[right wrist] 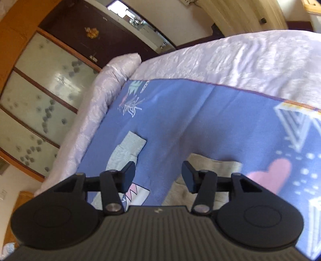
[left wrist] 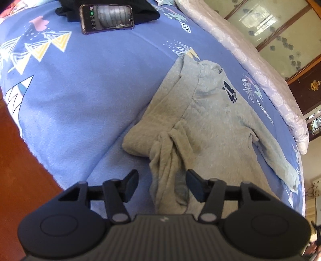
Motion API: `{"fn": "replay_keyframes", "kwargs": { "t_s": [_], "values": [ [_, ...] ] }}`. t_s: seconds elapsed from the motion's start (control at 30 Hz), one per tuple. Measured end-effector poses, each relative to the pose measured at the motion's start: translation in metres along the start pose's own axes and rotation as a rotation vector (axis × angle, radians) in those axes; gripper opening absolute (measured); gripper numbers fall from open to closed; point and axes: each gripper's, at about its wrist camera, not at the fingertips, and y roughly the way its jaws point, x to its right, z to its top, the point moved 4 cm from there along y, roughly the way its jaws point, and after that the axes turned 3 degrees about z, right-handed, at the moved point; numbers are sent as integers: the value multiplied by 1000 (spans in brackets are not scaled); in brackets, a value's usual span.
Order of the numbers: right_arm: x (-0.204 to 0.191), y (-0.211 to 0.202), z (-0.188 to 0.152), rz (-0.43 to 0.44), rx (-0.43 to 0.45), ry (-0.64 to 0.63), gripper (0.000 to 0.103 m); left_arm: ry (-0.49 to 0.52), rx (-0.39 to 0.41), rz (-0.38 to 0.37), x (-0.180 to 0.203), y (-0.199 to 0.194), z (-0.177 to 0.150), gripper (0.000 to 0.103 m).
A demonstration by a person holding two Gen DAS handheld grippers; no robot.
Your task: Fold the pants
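Grey pants (left wrist: pixel 204 120) spread on blue blanket (left wrist: pixel 90 90), phone (left wrist: pixel 106 19) far left, left gripper (left wrist: pixel 162 184) open above pants, right gripper (right wrist: pixel 158 176) open, empty.

pants (left wrist: pixel 202 120) lie on blanket (left wrist: pixel 84 96), phone (left wrist: pixel 106 19) behind.

Your left black two-finger gripper (left wrist: pixel 162 185) has its jaws spread wide, with nothing pinched between them; its flat black pads (left wrist: pixel 132 184) angle slightly inward at the near edge of the view. Your right black two-finger gripper (right wrist: pixel 158 176) is likewise parted wide and empty-jawed, its dark pads (right wrist: pixel 188 176) pointing toward the far side, the body tilted to the left.
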Motion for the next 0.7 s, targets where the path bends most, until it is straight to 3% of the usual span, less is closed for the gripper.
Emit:
{"fn": "replay_keyframes", "kwargs": {
  "t_s": [0.2, 0.33, 0.4, 0.43, 0.47, 0.53, 0.7],
  "values": [
    [39, -43, -27, -26, -14, 26, 51, -102, -45, -70, -7, 10, -3, 55],
    [46, -33, -49, -38, -71, 51, 41, -71, -41, -80, 6, 15, -3, 51],
    [42, -21, -56, -30, -90, 50, 27, -61, -28, -76, 11, 16, -3, 41],
    [39, -15, -58, -42, -110, 46, 9, -55, -16, -64, 13, 17, -3, 27],
    [38, -9, -61, -61, -131, 51, 6, -51, -13, -57, 13, 17, -2, 14],
    [32, -11, -60, -86, -106, 53, 5, -88, -17, -70, 12, 16, -1, 12],
    [18, -63, -32, -89, 81, 49, 5, -72, 11, -120, 21, -6, 3, 12]
  ]
}}
